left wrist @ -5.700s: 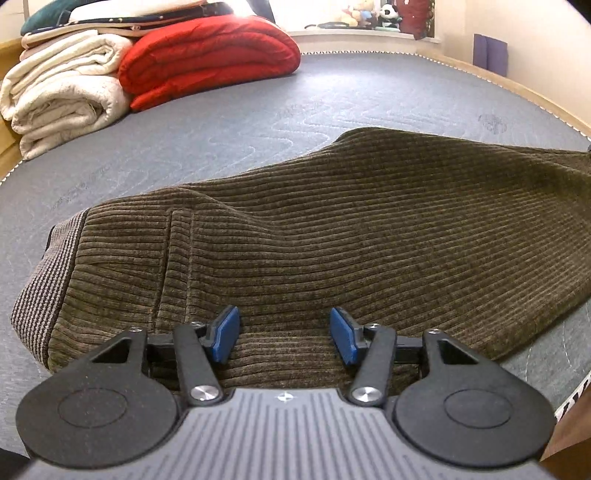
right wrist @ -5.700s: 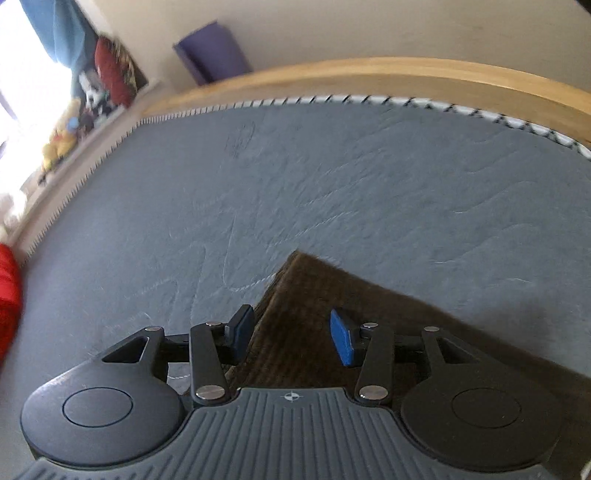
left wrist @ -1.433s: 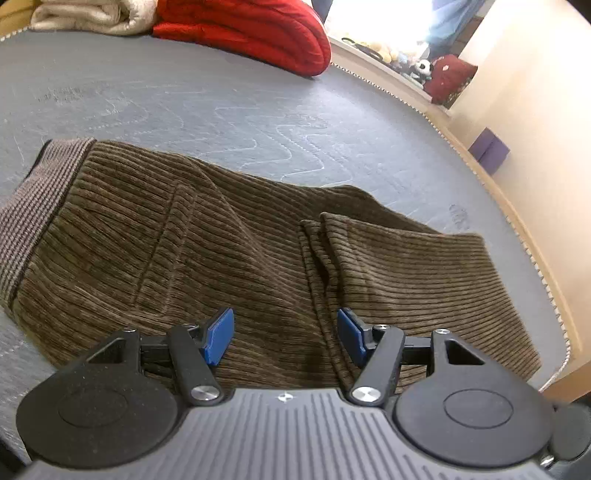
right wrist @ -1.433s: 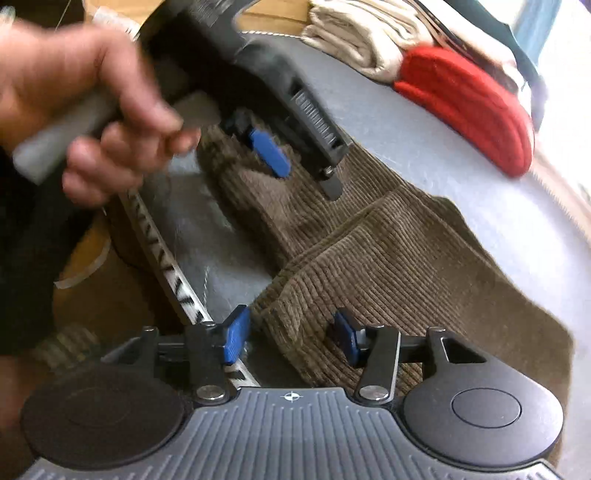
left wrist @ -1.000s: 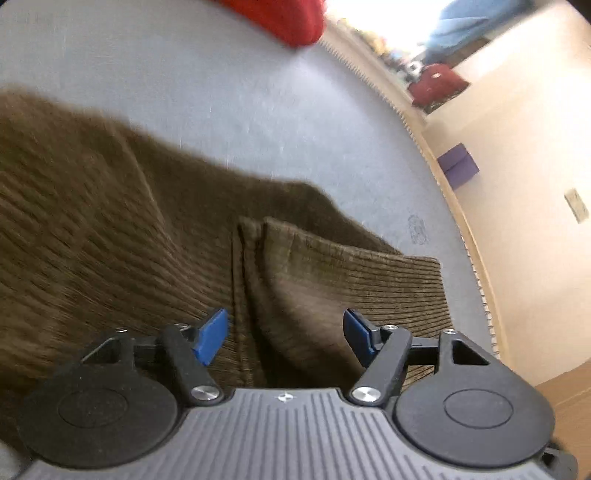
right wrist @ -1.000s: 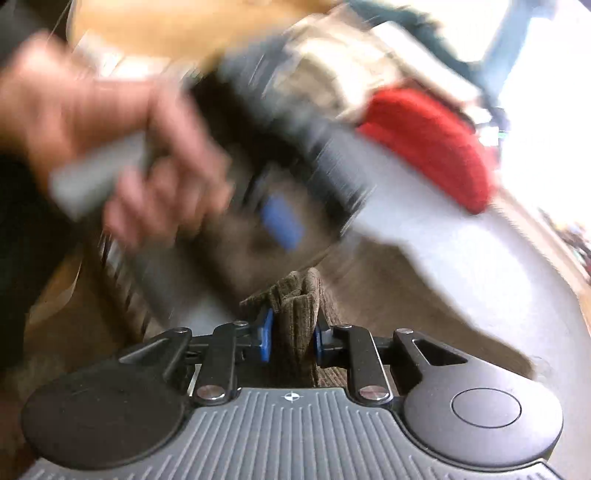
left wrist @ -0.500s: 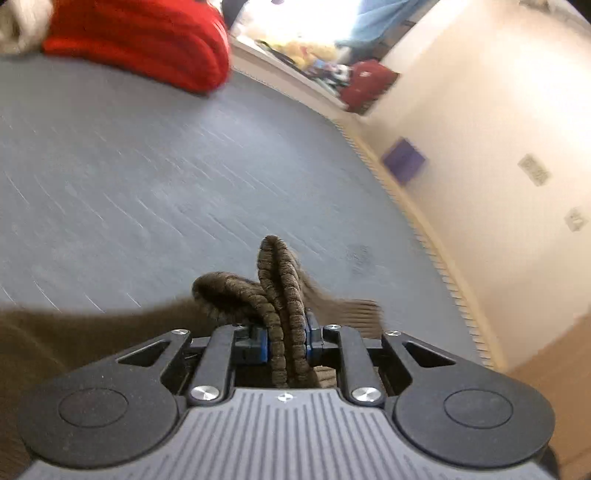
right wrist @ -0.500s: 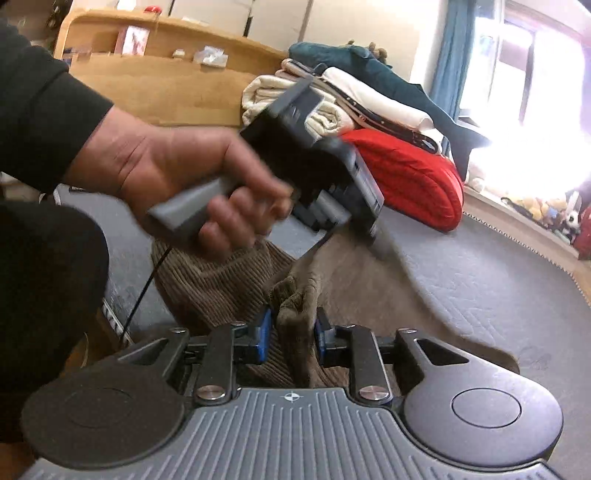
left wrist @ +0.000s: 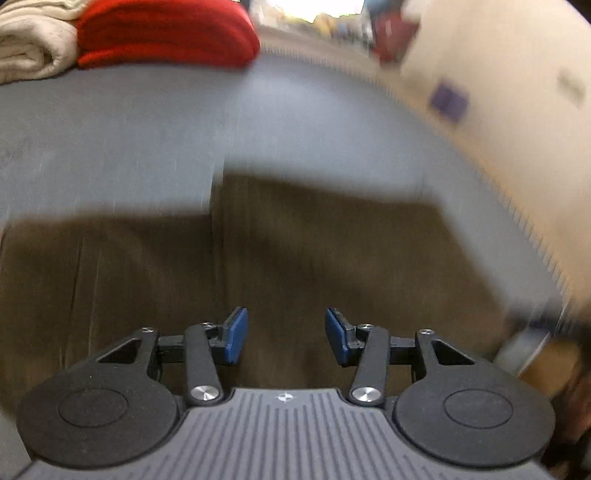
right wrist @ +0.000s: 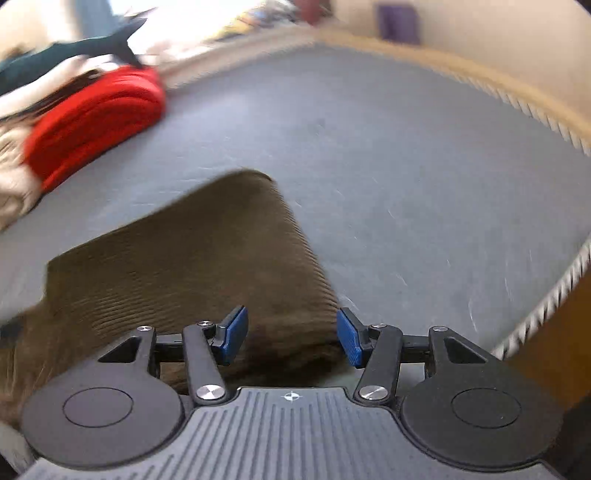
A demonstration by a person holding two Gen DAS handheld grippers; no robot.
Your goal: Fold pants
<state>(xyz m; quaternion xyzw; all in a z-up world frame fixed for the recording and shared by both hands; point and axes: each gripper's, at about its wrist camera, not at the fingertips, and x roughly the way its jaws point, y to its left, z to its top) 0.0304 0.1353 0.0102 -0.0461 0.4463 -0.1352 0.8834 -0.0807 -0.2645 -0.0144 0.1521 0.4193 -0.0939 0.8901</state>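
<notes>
The brown corduroy pants lie folded flat on the grey mattress; both views are motion-blurred. In the left wrist view a fold edge runs up the cloth left of centre. My left gripper is open and empty, just above the near part of the pants. In the right wrist view the pants reach away to the left, with their right edge by my right fingertip. My right gripper is open and empty over the near right corner of the cloth.
A red folded blanket and cream blankets are stacked at the far left of the mattress; the red one also shows in the right wrist view. The wooden bed frame and mattress edge run along the right.
Both grippers were shut on bunched pants cloth half a second ago. Both have opened and let go, and the cloth now lies flat and folded over.
</notes>
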